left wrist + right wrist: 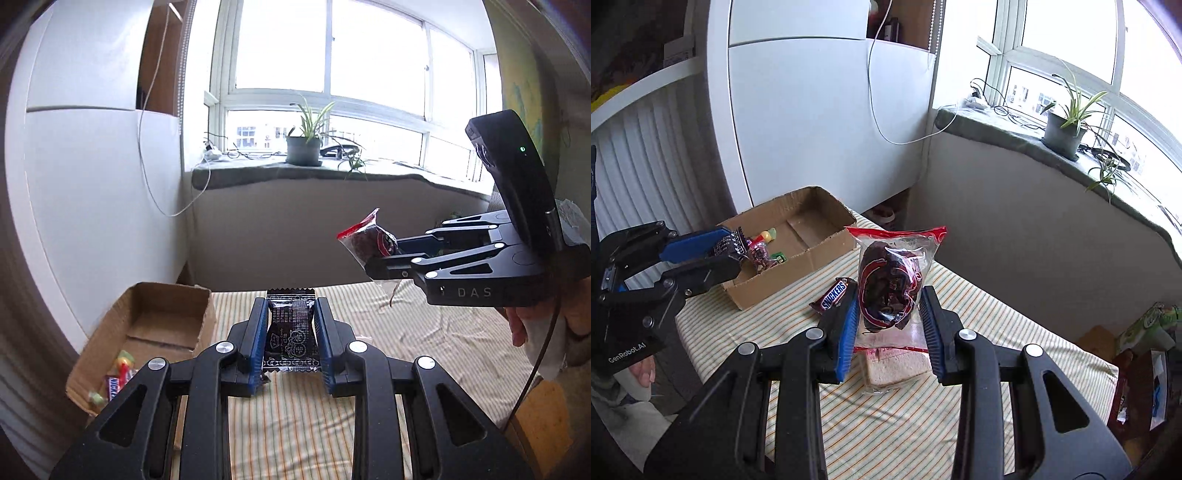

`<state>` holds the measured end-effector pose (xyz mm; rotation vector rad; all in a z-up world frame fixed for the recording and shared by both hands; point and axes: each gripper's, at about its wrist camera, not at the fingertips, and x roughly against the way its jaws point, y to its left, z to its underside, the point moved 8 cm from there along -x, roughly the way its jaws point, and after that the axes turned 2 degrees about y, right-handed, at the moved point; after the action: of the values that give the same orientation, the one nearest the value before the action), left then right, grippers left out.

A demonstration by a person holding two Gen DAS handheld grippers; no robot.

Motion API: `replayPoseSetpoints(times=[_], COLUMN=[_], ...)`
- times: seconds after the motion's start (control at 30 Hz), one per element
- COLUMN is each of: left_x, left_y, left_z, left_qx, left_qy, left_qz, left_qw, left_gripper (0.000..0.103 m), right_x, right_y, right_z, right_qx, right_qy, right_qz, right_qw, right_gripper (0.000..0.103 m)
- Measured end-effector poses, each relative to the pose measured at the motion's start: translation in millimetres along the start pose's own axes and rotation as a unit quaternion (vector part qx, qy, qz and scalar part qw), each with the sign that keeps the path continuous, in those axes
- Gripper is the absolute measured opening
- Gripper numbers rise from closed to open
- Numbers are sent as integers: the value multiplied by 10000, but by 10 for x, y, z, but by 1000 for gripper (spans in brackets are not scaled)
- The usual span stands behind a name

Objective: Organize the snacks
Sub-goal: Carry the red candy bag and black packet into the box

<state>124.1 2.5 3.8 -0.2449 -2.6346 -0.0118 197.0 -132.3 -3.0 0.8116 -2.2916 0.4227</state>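
Both grippers carry a snack clear of the striped table (886,424).
Left gripper (290,332) pinches a black candy sachet (291,332) at mid-body, level, near the cardboard box (812,236); right gripper (890,325) clasps a clear red-edged packet (892,280), upright. Both look light, crinkly and slippery, so a mid-body hold seems safest.

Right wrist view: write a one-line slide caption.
Right tongs grip a clear bag of dark snacks above the striped tablecloth; left tongs hold a black packet over the cardboard box.
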Motion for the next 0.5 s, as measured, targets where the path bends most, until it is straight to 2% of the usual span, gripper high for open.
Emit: replayPoseSetpoints(times=[0.27, 0.5], left_x=[151, 159], left_y=[-84, 30], left_z=[-24, -1], left_qx=[-43, 44], left_qy=[-156, -172], left_qz=[87, 90], left_qw=[9998, 9998], left_gripper=[24, 24], right_x=[131, -57], right_y=[137, 292], right_z=[7, -51], right_qx=[68, 172], right_qy=[1, 140], right_qz=[88, -4], right_qw=[9999, 9998], right_gripper=[34, 34])
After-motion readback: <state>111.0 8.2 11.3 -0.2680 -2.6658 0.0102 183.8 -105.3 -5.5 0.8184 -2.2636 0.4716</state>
